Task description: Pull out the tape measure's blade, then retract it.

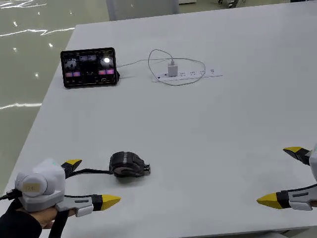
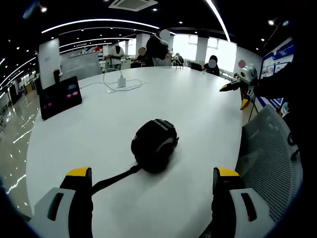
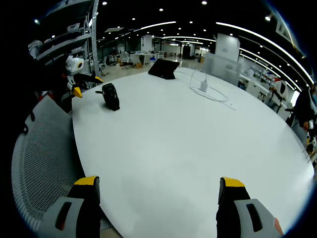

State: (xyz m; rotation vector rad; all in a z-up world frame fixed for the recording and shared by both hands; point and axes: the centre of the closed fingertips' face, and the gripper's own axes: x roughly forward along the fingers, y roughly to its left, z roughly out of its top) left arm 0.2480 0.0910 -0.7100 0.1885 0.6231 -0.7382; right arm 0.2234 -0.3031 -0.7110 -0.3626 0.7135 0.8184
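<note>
My left gripper has its jaws spread wide and grips nothing. The black tape measure lies on the white table just ahead of the jaw tips, and its black strap trails back towards one jaw. My right gripper is likewise spread and empty, positioned over the table's near edge, well apart from the tape measure.

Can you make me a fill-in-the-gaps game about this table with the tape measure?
1. The tape measure on the table is coloured ____.
2. The left gripper, close to it, has its jaws ____.
3. The right gripper, far from it, holds ____.
Missing words: black, open, nothing.
</note>
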